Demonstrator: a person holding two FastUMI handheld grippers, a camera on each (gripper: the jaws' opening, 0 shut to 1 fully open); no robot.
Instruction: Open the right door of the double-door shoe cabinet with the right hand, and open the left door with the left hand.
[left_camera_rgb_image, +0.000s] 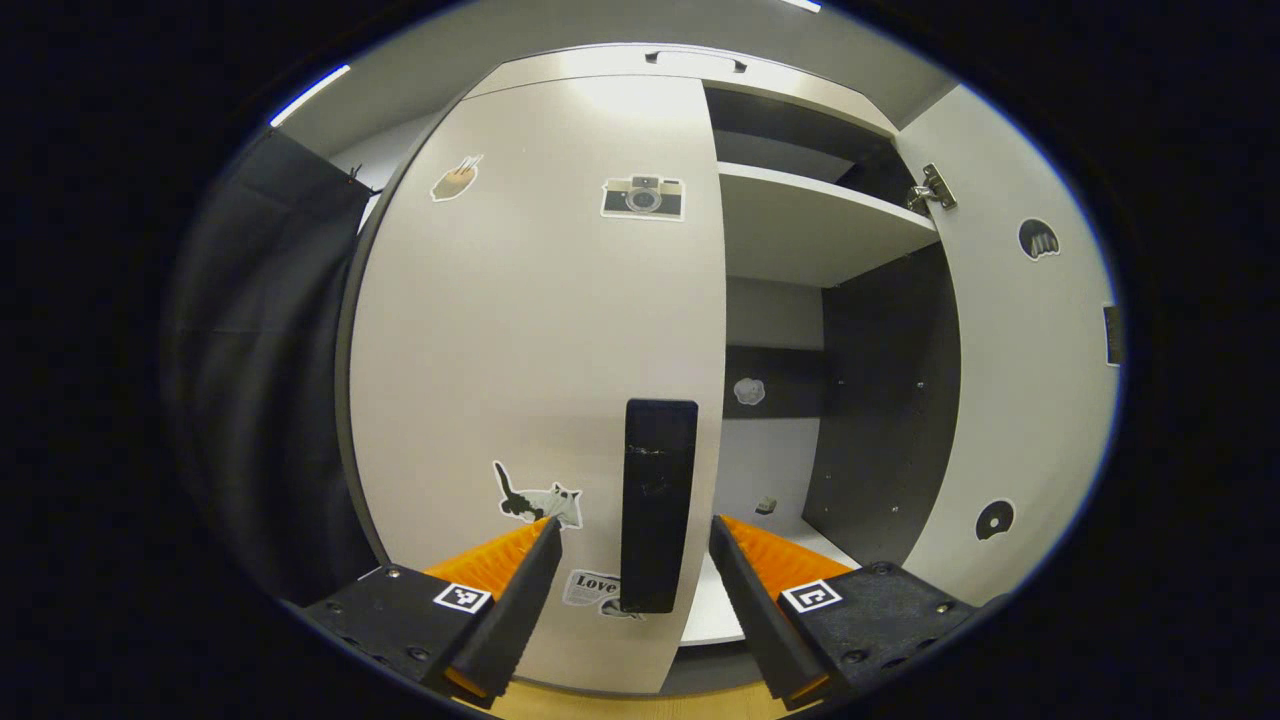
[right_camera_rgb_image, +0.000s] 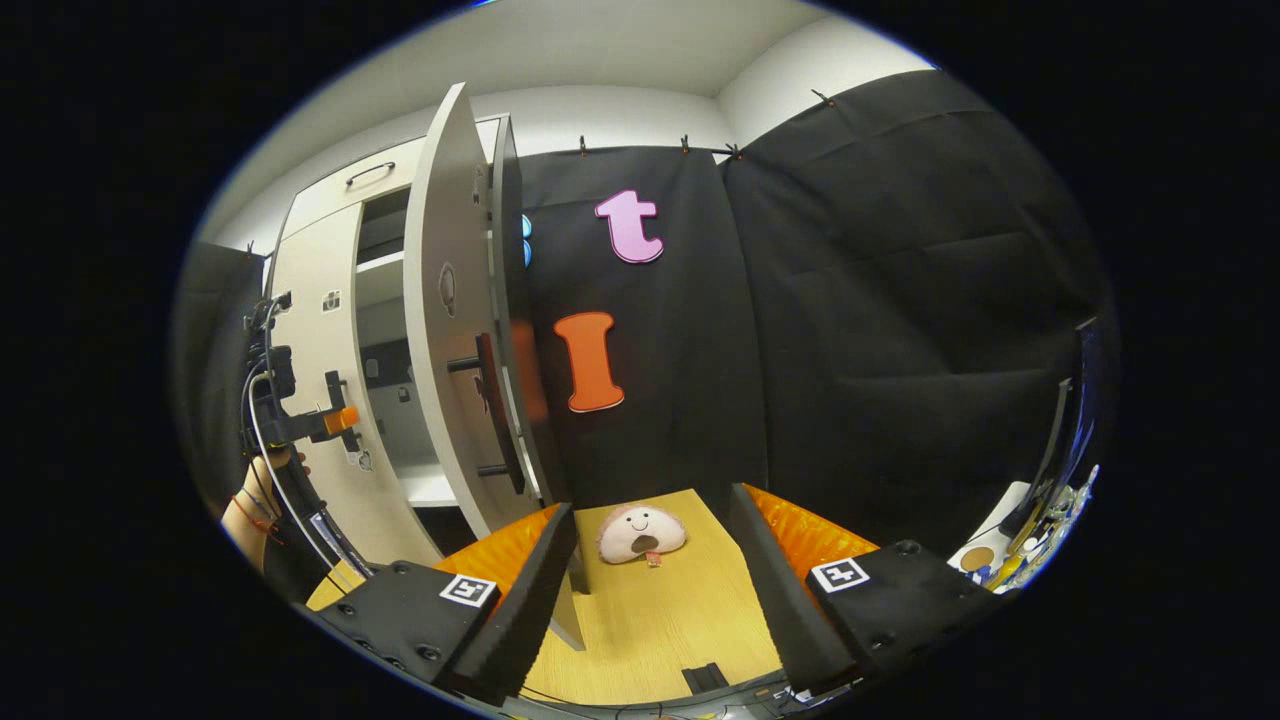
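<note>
In the left gripper view, the cabinet's left door (left_camera_rgb_image: 520, 330) is closed, pale with several stickers. Its black vertical handle (left_camera_rgb_image: 660, 480) stands between the fingers of my left gripper (left_camera_rgb_image: 634, 528), which is open with a gap on each side. The right door (left_camera_rgb_image: 1030, 400) is swung wide open, baring the shelves. In the right gripper view, the open right door (right_camera_rgb_image: 445, 330) shows edge-on with its dark handle (right_camera_rgb_image: 495, 410). My right gripper (right_camera_rgb_image: 650, 525) is open and empty, back from that door. The left gripper (right_camera_rgb_image: 338, 418), held by a hand (right_camera_rgb_image: 255, 500), is up against the left door (right_camera_rgb_image: 320, 330).
A white shelf (left_camera_rgb_image: 820, 225) and dark side wall (left_camera_rgb_image: 880, 400) show inside the cabinet. A round plush toy (right_camera_rgb_image: 640, 532) lies on the wooden floor (right_camera_rgb_image: 660, 610) by the open door's foot. Black cloth wall (right_camera_rgb_image: 880, 330) stands behind. Small clutter (right_camera_rgb_image: 1010, 550) sits at the far right.
</note>
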